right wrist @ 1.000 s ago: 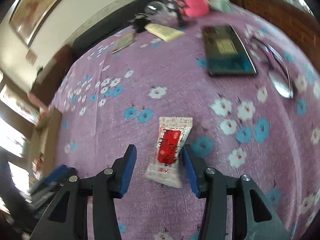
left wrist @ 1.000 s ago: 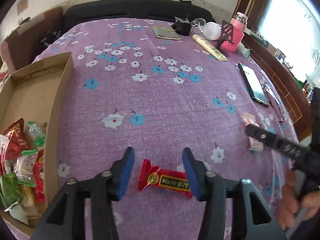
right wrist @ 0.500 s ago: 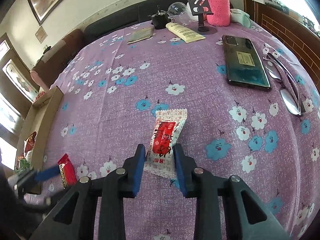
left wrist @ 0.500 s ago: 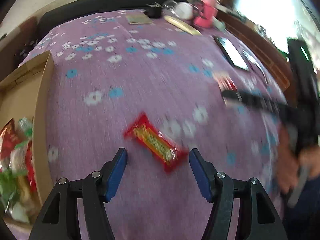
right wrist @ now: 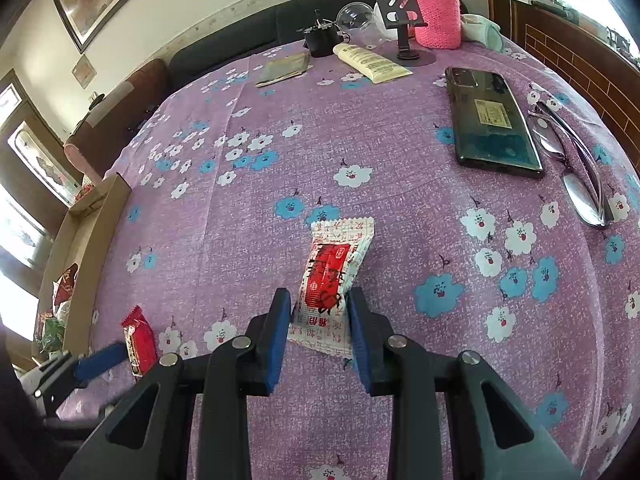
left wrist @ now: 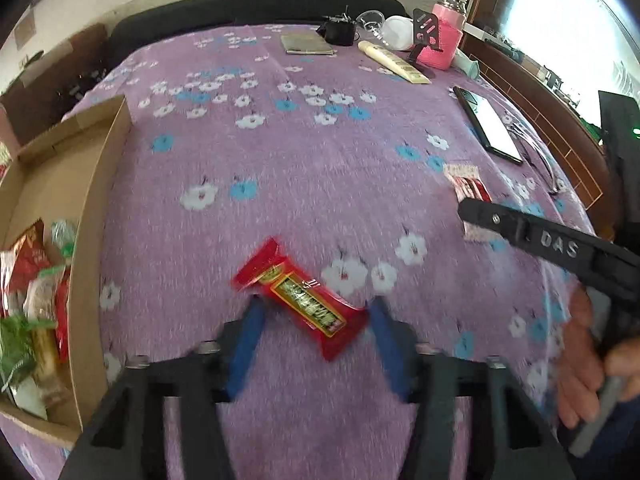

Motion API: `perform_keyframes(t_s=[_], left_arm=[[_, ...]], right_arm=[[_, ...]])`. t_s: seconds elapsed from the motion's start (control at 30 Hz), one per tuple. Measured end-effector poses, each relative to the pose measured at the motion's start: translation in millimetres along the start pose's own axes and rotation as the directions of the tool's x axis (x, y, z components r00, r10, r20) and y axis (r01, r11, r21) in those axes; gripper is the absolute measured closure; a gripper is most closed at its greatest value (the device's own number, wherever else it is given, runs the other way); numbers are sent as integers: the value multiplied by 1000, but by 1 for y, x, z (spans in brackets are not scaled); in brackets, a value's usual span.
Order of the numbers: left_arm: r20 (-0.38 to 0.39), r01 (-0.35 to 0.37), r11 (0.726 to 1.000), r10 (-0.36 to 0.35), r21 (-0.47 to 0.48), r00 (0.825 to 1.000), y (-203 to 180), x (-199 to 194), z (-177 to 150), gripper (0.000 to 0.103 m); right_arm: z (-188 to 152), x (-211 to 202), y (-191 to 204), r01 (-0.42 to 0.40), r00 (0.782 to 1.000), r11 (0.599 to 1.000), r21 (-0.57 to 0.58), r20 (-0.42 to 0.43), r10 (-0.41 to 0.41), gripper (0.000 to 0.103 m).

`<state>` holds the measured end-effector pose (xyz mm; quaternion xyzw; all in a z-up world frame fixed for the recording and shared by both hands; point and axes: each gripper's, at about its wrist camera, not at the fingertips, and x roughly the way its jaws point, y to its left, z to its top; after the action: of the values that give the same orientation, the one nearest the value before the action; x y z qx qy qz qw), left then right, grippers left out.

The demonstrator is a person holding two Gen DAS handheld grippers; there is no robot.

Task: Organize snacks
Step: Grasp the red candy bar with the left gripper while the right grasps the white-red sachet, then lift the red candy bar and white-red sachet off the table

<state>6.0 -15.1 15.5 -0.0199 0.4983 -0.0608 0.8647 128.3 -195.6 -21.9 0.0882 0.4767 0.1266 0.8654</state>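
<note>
A red snack bar [left wrist: 304, 301] lies slanted on the purple flowered cloth between the blue pads of my left gripper [left wrist: 316, 312], which is open around it. It also shows in the right wrist view [right wrist: 139, 340]. My right gripper [right wrist: 318, 300] is closed on the near end of a white and red snack packet [right wrist: 332, 276], which lies on the cloth. That packet [left wrist: 466, 184] shows in the left wrist view behind the right gripper's finger. A cardboard box [left wrist: 100, 208] at the left holds several snacks [left wrist: 32, 300].
A phone [right wrist: 490, 120] and glasses [right wrist: 576, 172] lie at the right. At the far edge are a pink bottle [right wrist: 434, 12], a black stand [right wrist: 404, 20], a cream tube [right wrist: 372, 64], a small booklet [right wrist: 284, 68] and a clear cup [right wrist: 356, 16].
The right gripper's pads have closed onto the white and red packet. The left gripper, open throughout, has come closer to the red bar, which now lies slanted between its pads.
</note>
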Motion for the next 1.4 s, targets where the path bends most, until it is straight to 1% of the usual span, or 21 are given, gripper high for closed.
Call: perform_keyframes(t_s=[0.03,0.07,0.1,0.23,0.37,0.43,0.47,0.5,0.57,0.6,0.7,0.73,0.8,0.83,0.93,0.97,1.0,1.1,1.2,1.3,1.4], left_arm=[[19,-31,999,31,12,999,-1,2,1,64],[29,-47,999,47,19,998,-1,2,2,75],[39,-57,998,56,28,998,0,3,2,80],[66,-9,1000,7,19,998,13,4,5,84],[36,37,999,-37,-14,999,20,4,9,84],[9,55,998,-54,-26,998,21,0,9,81],[5,56,998,-56,-28,998,21,-3,10,76],[13,50,998,-50,-27,999,20,-8,10,67],[32,25,999,-24,-32,999,20,-13,14,53],[45,10,999,-8,-40,999,21,-13,18,51],[35,-10,998,12,-60,999,25,-3,28,51],[28,-37,997,39,-63,999,25,4,31,51],[4,-66,996,67,-67,998,26,12,31,51],[13,-72,995,73,-69,997,26,15,29,51],[53,-104,993,106,-55,993,25,15,27,68],[68,-110,993,113,-53,991,25,15,26,77],[78,-117,992,121,-48,990,25,15,26,83],[115,-108,993,113,-45,987,25,15,23,84],[134,-54,998,59,-39,989,24,13,23,84],[166,-53,998,56,-26,985,20,8,22,84],[173,-42,999,46,-24,984,20,7,23,84]], right_arm=[[0,0,1,-1,1000,1000,-2,-1,1,75],[0,0,2,-2,1000,1000,-8,0,2,75],[-1,0,3,-2,1000,1000,-12,0,2,75],[-4,1,12,3,1000,999,-51,1,-3,75],[-5,2,16,16,1000,997,-71,8,-16,76],[-5,2,15,15,1000,997,-70,8,-15,76],[-5,2,16,16,1000,997,-72,8,-16,76],[-5,3,16,17,1000,997,-73,9,-17,76],[-5,3,16,21,1000,997,-77,10,-21,75],[-5,3,17,24,1000,997,-79,10,-23,76],[-5,3,16,20,1000,997,-78,8,-19,75],[-5,3,16,18,1000,997,-77,8,-17,75],[-5,3,16,18,1000,997,-78,8,-17,75],[-6,3,16,17,1000,997,-79,8,-17,75],[-7,3,20,9,1000,995,-95,6,-9,76],[-8,3,21,8,1000,995,-104,6,-7,76],[-8,3,23,5,1000,994,-113,6,-5,76],[-10,1,28,-4,1000,991,-135,22,7,80],[-10,-4,31,-32,998,989,-143,46,38,81],[-10,-5,35,-34,997,987,-159,63,45,81],[-11,-4,36,-38,997,986,-163,57,47,82]])
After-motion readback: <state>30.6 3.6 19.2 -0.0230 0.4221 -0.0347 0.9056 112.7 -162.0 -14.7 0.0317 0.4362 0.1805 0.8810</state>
